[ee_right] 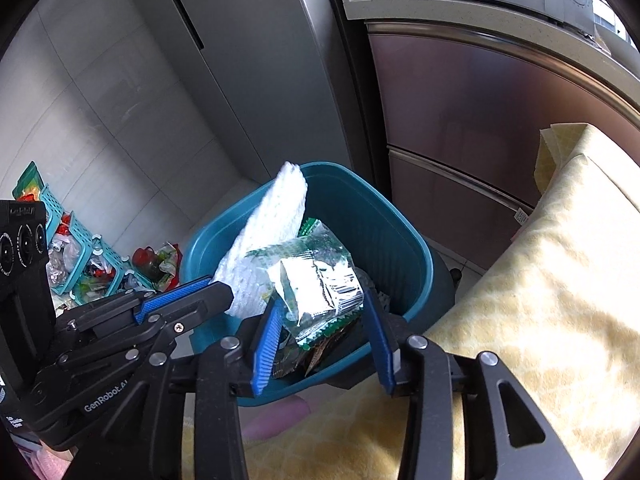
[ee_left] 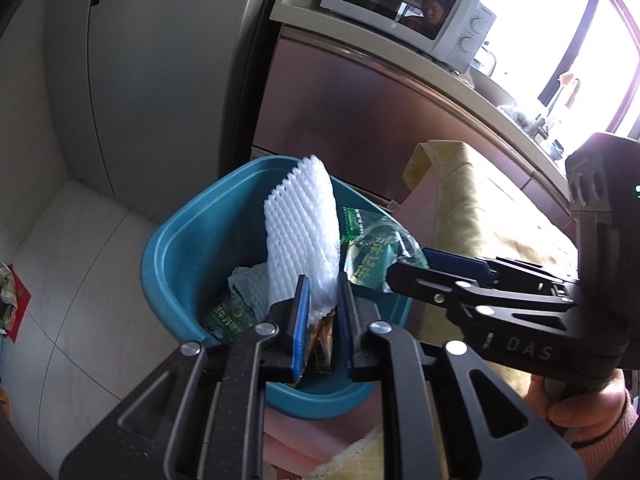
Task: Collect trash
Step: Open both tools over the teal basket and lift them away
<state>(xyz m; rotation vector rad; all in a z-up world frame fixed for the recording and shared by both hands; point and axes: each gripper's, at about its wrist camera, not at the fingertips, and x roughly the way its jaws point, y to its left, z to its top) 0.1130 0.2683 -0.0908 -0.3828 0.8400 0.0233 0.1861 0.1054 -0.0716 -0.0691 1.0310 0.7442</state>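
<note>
A white foam fruit net (ee_left: 302, 232) and a green-and-silver foil snack wrapper (ee_right: 316, 276) hang over a teal plastic bin (ee_left: 180, 248) beside the yellow-clothed surface's edge (ee_right: 540, 300). The left hand-held gripper (ee_left: 322, 320) pinches the net; the right hand-held gripper (ee_right: 320, 340) appears spread around the wrapper. The bin already holds wrappers, but more litter (ee_right: 156, 264) remains on the floor.

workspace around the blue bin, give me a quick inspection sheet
surface: yellow patterned cloth beside the bin, pink layer under it
job's things: blue bin holding wrappers; white foam net upright over it; green snack wrapper
clutter: teal baskets with packets on the floor
grippers: left claw shut on the foam net; right claw open, wrapper between its fingers, grip unclear
cables: nothing seen
surroundings: microwave on counter, grey fridge, tiled floor
</note>
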